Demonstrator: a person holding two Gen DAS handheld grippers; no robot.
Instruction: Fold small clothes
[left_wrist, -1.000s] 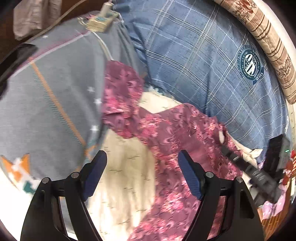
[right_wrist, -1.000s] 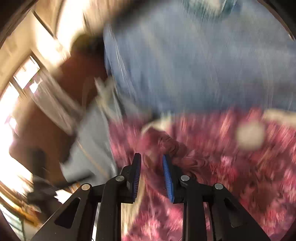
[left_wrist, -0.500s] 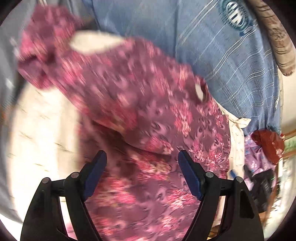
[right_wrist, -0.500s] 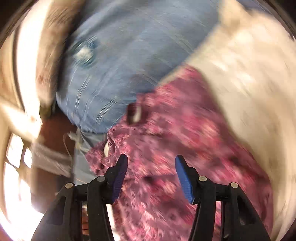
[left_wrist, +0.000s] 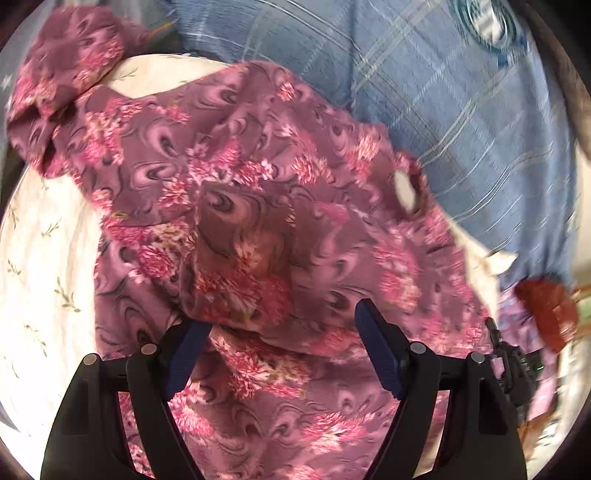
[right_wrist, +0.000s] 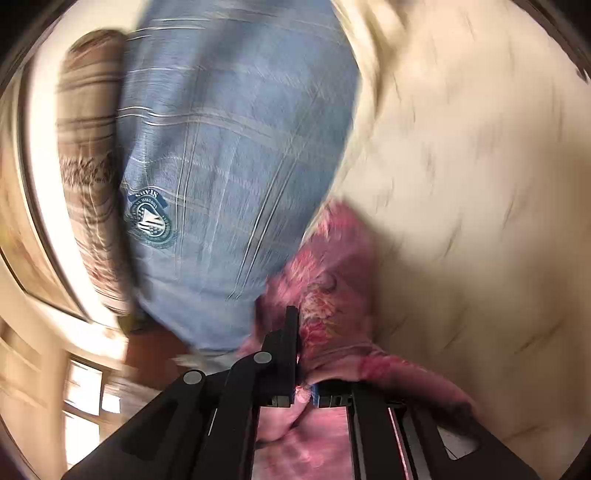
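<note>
Garment: a purple floral garment (left_wrist: 295, 206) lies rumpled on a cream sheet (left_wrist: 48, 258), with one flap doubled over its middle.
Right gripper: the right gripper (right_wrist: 301, 354) has just been closing and now pinches a fold of the garment's edge between pressed-together fingers.
Left gripper: the left gripper (left_wrist: 280, 354) hovers over the garment, spread wide, with cloth below it but nothing pinched.
Surroundings: a blue checked cloth (left_wrist: 461, 110) with a round badge lies just beside the garment; a small red item (left_wrist: 546, 314) sits near the frame's right edge.
Progress: folding looks barely begun; the cloth is still bunched, not squared, so most folds seem left.
Hard to see: the right view is motion-blurred, the garment's near end is cut off, and what kind of garment it is cannot be told.
</note>
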